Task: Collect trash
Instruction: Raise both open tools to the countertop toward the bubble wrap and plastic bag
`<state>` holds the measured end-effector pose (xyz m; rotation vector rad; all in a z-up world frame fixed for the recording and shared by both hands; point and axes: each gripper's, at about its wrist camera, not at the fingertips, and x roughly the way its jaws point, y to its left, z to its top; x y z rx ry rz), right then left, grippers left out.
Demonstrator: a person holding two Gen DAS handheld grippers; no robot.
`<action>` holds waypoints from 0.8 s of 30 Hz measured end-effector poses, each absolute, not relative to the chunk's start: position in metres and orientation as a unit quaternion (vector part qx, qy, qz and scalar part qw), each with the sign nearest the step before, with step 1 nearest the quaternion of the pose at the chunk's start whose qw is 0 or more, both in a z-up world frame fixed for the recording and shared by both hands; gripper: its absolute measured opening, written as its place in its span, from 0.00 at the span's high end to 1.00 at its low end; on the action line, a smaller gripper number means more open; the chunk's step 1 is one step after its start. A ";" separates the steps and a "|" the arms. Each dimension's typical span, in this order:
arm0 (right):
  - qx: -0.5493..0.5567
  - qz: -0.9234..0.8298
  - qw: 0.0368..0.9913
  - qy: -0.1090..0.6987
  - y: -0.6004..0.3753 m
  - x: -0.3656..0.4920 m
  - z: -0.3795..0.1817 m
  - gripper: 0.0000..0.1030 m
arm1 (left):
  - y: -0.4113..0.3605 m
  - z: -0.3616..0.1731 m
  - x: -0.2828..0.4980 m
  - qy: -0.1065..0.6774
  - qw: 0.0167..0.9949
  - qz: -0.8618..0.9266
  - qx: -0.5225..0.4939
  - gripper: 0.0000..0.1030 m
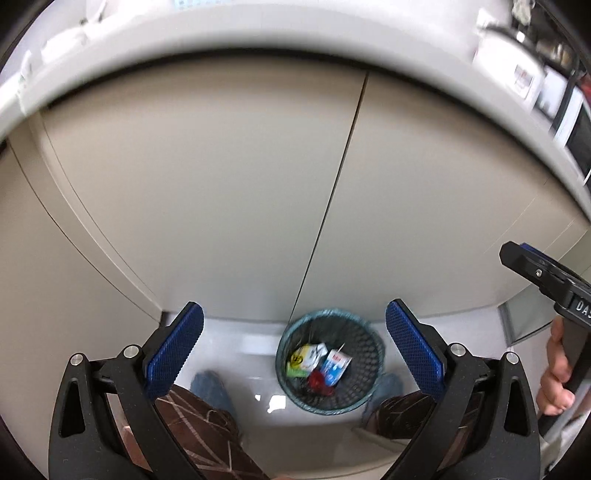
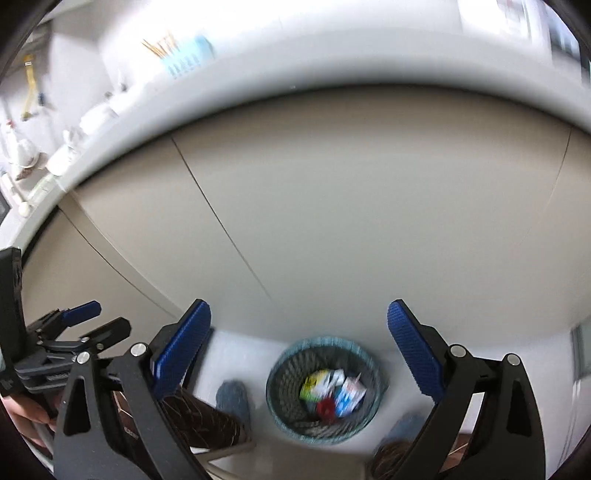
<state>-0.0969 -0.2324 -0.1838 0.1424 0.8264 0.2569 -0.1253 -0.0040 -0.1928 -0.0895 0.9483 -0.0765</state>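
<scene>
Bin (image 1: pixel 330 363) sits on the floor below and ahead of both my grippers, against the cabinet doors (image 1: pixel 221 192), mouth facing straight up at me. My left gripper (image 1: pixel 294 349) and right gripper (image 2: pixel 299 350) both have jaws spread wide and hold nothing. Wrappers (image 1: pixel 319 363) lie in the bin already. The right looks slightly nearer over it. More trash, I judge, would be up on the counter (image 1: pixel 258 33).
</scene>
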 end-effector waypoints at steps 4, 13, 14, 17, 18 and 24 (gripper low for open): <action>0.051 0.123 0.922 0.364 -0.233 -0.091 -0.123 0.10 | 0.000 -0.133 -0.122 0.440 0.896 -0.016 -0.052 0.06; 0.055 0.108 0.931 0.345 -0.237 -0.024 -0.022 0.10 | -0.008 -0.031 -0.069 0.389 0.920 -0.008 -0.041 0.06; 0.056 0.106 0.930 0.346 -0.237 -0.014 -0.014 0.10 | -0.008 -0.024 -0.059 0.386 0.922 -0.006 -0.040 0.06; 0.058 0.101 0.929 0.352 -0.235 0.014 0.006 0.10 | -0.006 -0.007 -0.028 0.384 0.923 0.004 -0.037 0.06; 0.061 0.102 0.926 0.358 -0.235 0.025 0.009 0.10 | -0.003 -0.004 -0.014 0.388 0.921 0.008 -0.041 0.06; 0.085 0.083 0.912 0.393 -0.239 0.093 0.013 0.10 | 0.014 0.008 0.057 0.393 0.918 0.017 -0.058 0.06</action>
